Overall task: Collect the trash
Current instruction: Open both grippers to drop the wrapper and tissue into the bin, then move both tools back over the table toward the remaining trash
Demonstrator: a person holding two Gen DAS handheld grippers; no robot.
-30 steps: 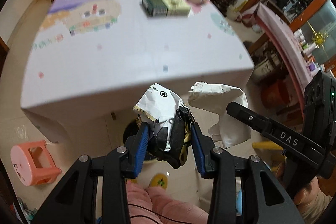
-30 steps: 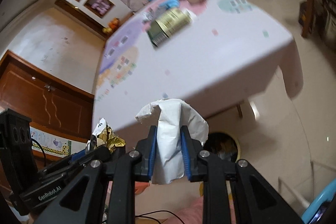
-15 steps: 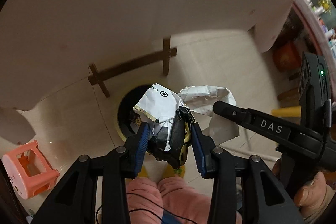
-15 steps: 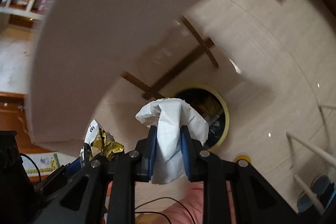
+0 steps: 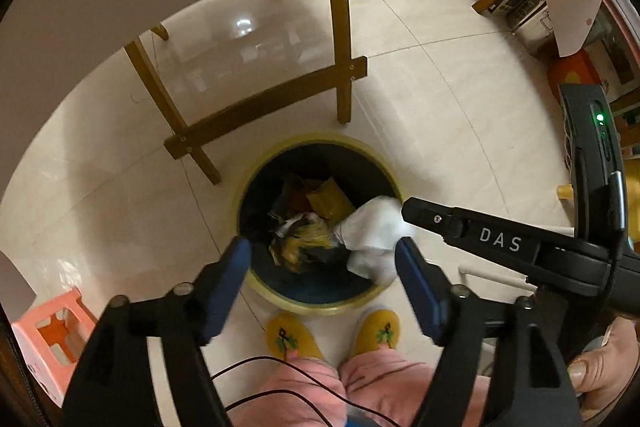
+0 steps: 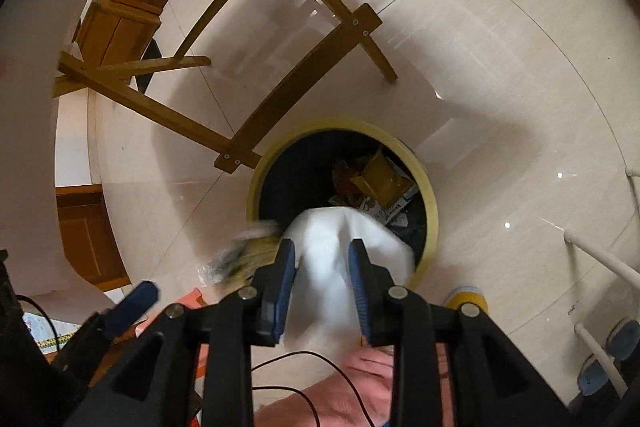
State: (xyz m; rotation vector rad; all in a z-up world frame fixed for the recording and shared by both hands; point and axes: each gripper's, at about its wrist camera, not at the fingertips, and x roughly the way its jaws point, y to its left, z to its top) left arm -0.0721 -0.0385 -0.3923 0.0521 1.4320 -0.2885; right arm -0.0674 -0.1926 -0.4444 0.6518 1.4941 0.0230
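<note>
- Left wrist view: the left gripper points down over one round yellow-rimmed bin on the tile floor; its two blue pads stand wide apart, having just been opening, and nothing is pressed between them
- One crumpled foil wrapper, gold, white and black, shows blurred below the pads, free of them, over the bin's mouth
- One white paper wad hangs at the bin's right edge, at the tip of the right gripper's finger, which reaches in from the right
- Inside the bin lie more scraps, among them one yellow-brown carton; the rest is too dark to count
- Two yellow slippers stand just beside the bin's near rim, with two pink trouser legs above them
- One pink stool sits at lower left; the wooden frame under the table shows two legs and one crossbar
- Right wrist view: the right gripper has its two pads a narrow way apart, having just been opening; the paper wad, blurred, lies between them over the bin; whether the pads touch it I cannot tell
- The wrapper is a blur left of the wad, near one blue pad of the left gripper
</note>
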